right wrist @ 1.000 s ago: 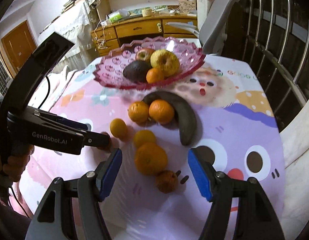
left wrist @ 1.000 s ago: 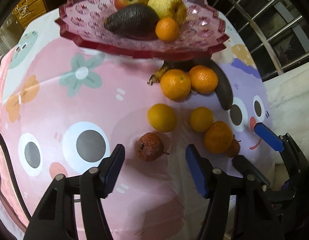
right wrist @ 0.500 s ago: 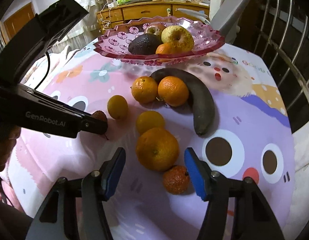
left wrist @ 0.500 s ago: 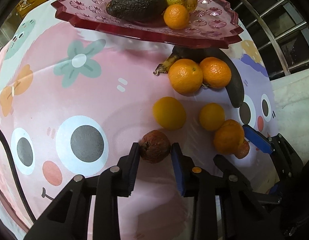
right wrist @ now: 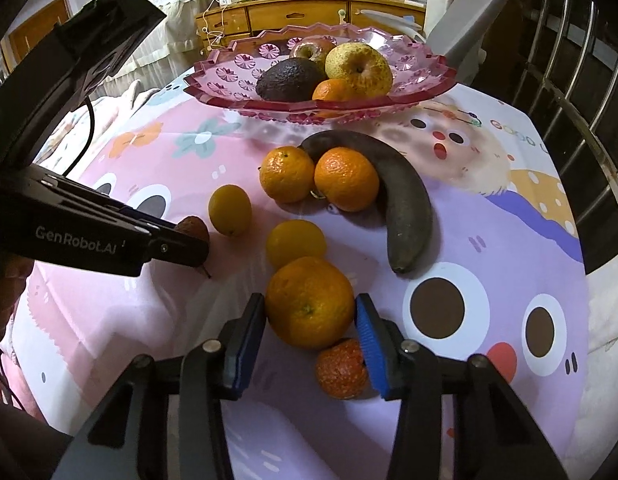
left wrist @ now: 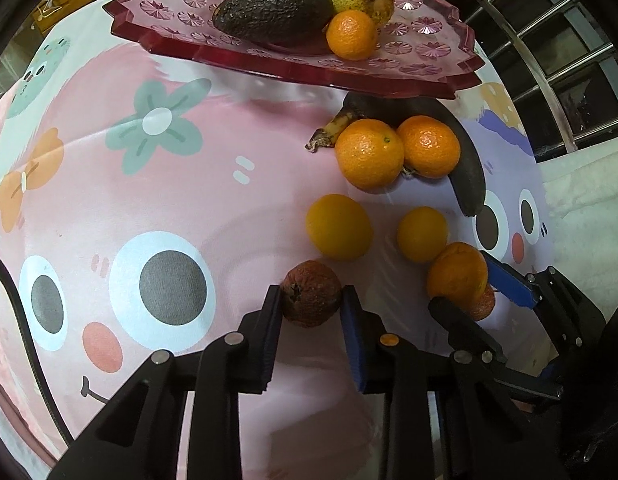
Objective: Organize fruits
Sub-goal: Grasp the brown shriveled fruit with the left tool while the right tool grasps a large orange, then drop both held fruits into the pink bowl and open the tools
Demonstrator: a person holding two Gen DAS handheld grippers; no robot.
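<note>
A shrivelled brown fruit (left wrist: pixel 311 300) rests on the cartoon-print tablecloth, and my left gripper (left wrist: pixel 309 304) is shut on it, one pad against each side. In the right wrist view that left gripper (right wrist: pixel 189 248) reaches in from the left, hiding most of the brown fruit (right wrist: pixel 193 226). My right gripper (right wrist: pixel 309 312) straddles a large orange (right wrist: pixel 309 300). Its jaws are closing, with the blue pads right at the orange's sides and no clear squeeze. A small reddish mandarin (right wrist: pixel 341 368) lies against the near side of that orange.
A pink glass dish (right wrist: pixel 425 76) at the back holds an avocado, an apple, a pear and a small orange. In front of it lie a dark banana (right wrist: pixel 405 208), two oranges (right wrist: pixel 287 174) and two yellow citrus (right wrist: pixel 296 242). Metal railings run along the right.
My left jaws have closed from wide open onto the brown fruit. My right gripper has come down closer to the large orange and its jaws have narrowed around it.
</note>
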